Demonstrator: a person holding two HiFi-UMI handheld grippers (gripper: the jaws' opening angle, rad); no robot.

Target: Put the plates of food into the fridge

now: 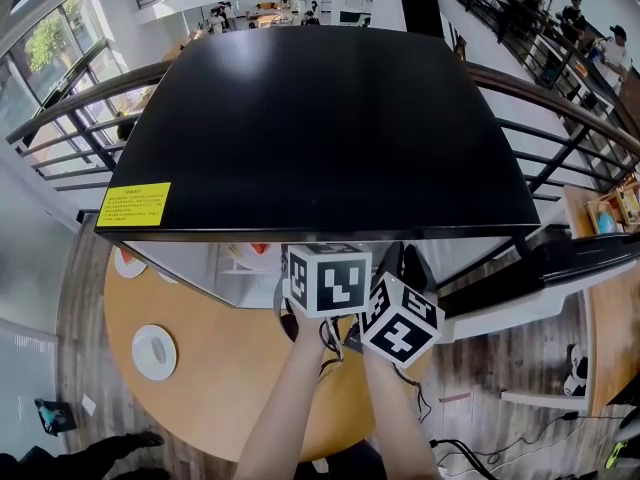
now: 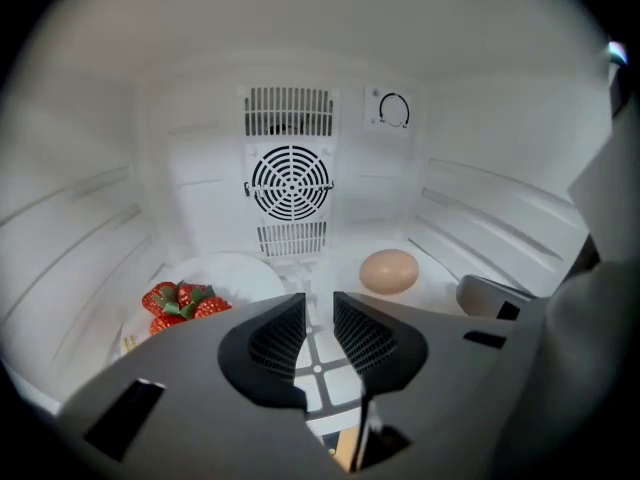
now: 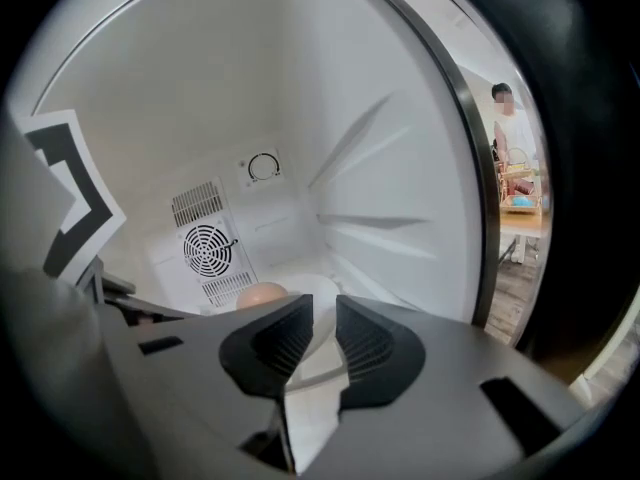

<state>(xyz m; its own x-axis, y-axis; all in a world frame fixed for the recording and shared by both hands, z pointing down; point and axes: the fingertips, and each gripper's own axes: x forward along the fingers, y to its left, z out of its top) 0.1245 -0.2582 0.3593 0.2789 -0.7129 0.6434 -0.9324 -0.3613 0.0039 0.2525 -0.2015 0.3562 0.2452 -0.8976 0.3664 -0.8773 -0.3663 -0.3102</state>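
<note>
The left gripper view looks into the white fridge [image 2: 480, 218]. A white plate of strawberries [image 2: 178, 300] lies on its floor at the left. To the right a round tan food [image 2: 388, 270] sits on a second white plate [image 3: 308, 298]. My left gripper [image 2: 318, 313] hangs in front of the two plates, its jaws a narrow gap apart with only the shelf showing between them. My right gripper [image 3: 323, 318] is at the tan food's plate, and the plate's near rim runs into its narrow gap. Both marker cubes [image 1: 328, 280] sit side by side at the fridge opening.
The fridge's black top [image 1: 320, 128] with a yellow label [image 1: 133, 205] fills the head view. Below it is a round wooden table [image 1: 220, 368] with a white plate [image 1: 154, 352] at the left. A fan grille [image 2: 290, 183] is on the fridge's back wall. Railings stand behind.
</note>
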